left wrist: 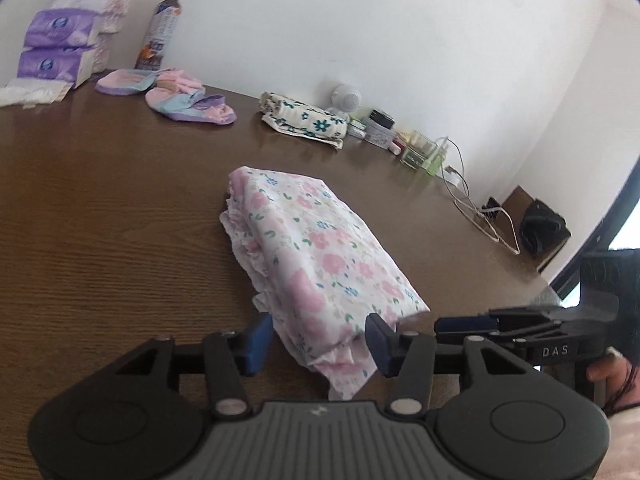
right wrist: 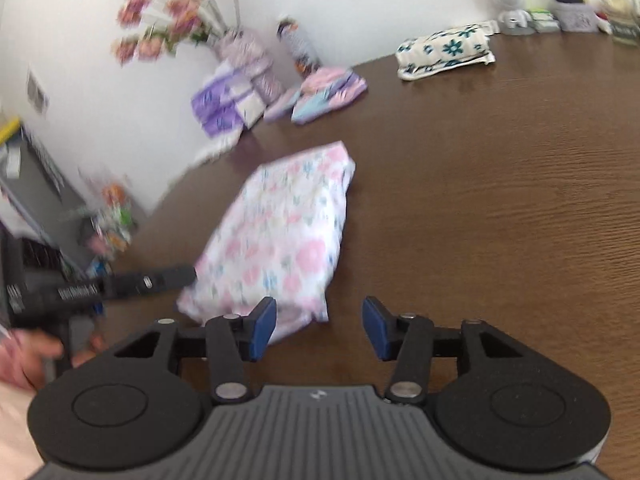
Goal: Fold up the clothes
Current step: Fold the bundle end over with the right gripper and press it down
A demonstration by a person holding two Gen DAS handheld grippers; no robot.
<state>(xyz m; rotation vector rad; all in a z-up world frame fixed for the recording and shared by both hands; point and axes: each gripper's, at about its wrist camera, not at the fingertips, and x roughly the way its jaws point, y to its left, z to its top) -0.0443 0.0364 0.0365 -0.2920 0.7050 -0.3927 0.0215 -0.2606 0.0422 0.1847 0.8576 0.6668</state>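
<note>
A: Item: pink floral folded cotton garment [left wrist: 320, 264], lying mid brown wooden desk [left wrist: 100, 240], twelve o'clock of both tools.

B: Left hand-held gripper [left wrist: 318, 340] is standing spread, straddling its near corner, apparently pinching nothing; right hand-held gripper [right wrist: 319, 328] is spread, empty. Advice: square the near edges, pressing flat.

On the brown table [left wrist: 100, 208]: 1 folded pink floral garment [left wrist: 316, 256], 1 folded cream cloth with teal flowers [left wrist: 304, 118], 2 pastel slippers [left wrist: 176, 94], 2 stacked purple tissue packs [left wrist: 56, 48], 1 bottle [left wrist: 160, 32], 1 vase of pink flowers [right wrist: 240, 52], 1 small white round device [left wrist: 346, 98]. Also 2 grippers: left gripper [left wrist: 316, 340], right gripper [right wrist: 319, 330]. Small jars by the wall too crowded to count.
</note>
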